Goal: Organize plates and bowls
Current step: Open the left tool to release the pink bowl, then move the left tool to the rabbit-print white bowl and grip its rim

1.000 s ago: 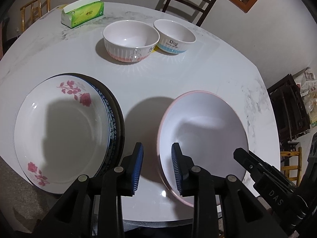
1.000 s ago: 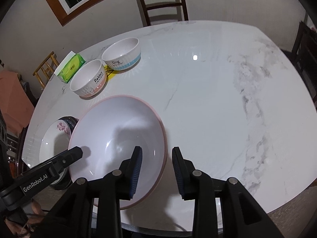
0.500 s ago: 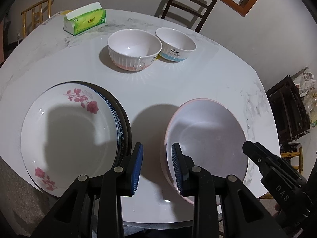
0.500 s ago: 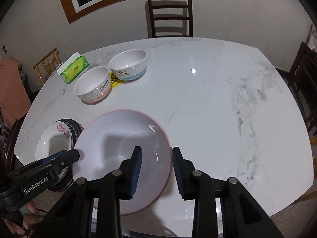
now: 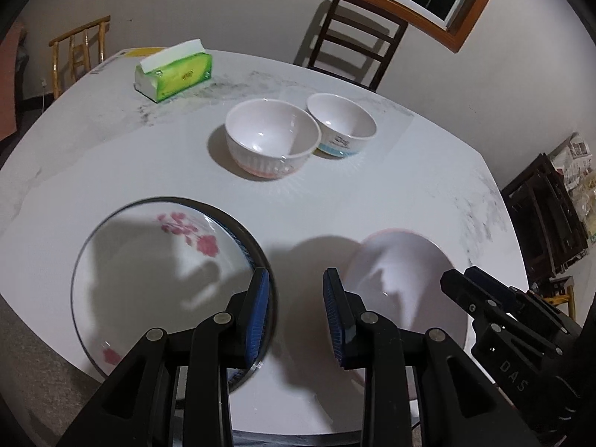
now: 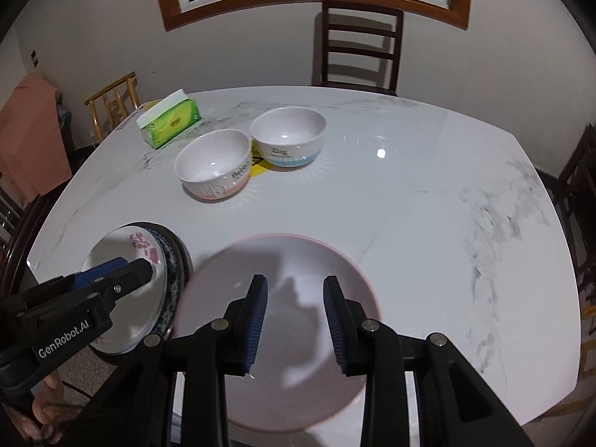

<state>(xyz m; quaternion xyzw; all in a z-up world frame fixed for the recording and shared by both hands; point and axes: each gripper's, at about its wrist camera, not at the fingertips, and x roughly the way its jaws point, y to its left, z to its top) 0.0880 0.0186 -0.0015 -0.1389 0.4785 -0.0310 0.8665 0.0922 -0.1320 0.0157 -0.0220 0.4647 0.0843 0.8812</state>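
Note:
A pink-rimmed white plate [image 6: 298, 260] lies near the table's front edge, also in the left wrist view [image 5: 402, 272]. A floral plate [image 5: 149, 268] tops a stack of dark-rimmed plates at the front left, seen too in the right wrist view [image 6: 145, 246]. A pink-based bowl [image 5: 272, 145] and a blue-based bowl [image 5: 342, 126] stand side by side farther back. My left gripper [image 5: 294, 313] is open and empty above the gap between stack and pink plate. My right gripper [image 6: 294, 316] is open and empty above the pink plate.
A green tissue box [image 5: 175, 70] sits at the back left of the white marble table [image 6: 428, 201]. A dark wooden chair [image 6: 359, 44] stands behind the table, a light wooden chair [image 5: 78, 48] to the left, and dark furniture [image 5: 547, 208] to the right.
Both grippers have pulled back and risen, so the plates and bowls look farther away. The right gripper now sits over the pink plate's middle, not its rim. Both stay open.

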